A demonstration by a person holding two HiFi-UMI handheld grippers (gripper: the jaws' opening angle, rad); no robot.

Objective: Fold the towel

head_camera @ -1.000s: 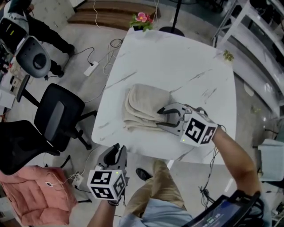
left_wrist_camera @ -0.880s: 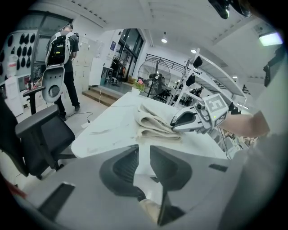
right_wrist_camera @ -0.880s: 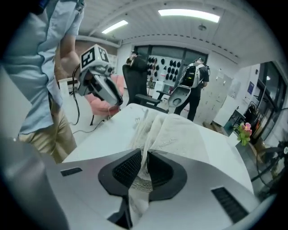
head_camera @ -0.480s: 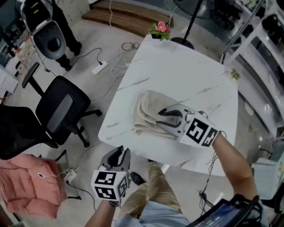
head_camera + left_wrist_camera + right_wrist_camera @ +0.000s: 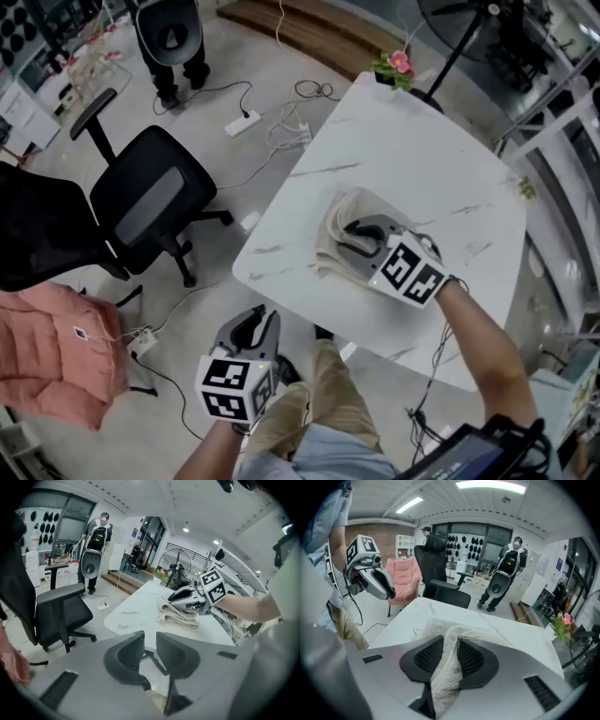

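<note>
towel (image 5: 334, 225) beige; tabletop (image 5: 412, 150) white w/ thin grey marble veins; right gripper (image 5: 351, 238) and left gripper (image 5: 253, 323) light grey shells, black ribbed pads (image 5: 427, 657), marker cubes black squares on white; office chair (image 5: 150, 202) black; padded seat (image 5: 47, 347) pink; flowers (image 5: 398, 64) pink, green leaves; trousers (image 5: 323, 394) tan; floor (image 5: 234, 56) pale grey

place: open office/lab | signs: swivel chair (image 5: 150, 202), power strip (image 5: 246, 123) on floor, standing fan (image 5: 174, 570), white table (image 5: 422, 141)
</note>
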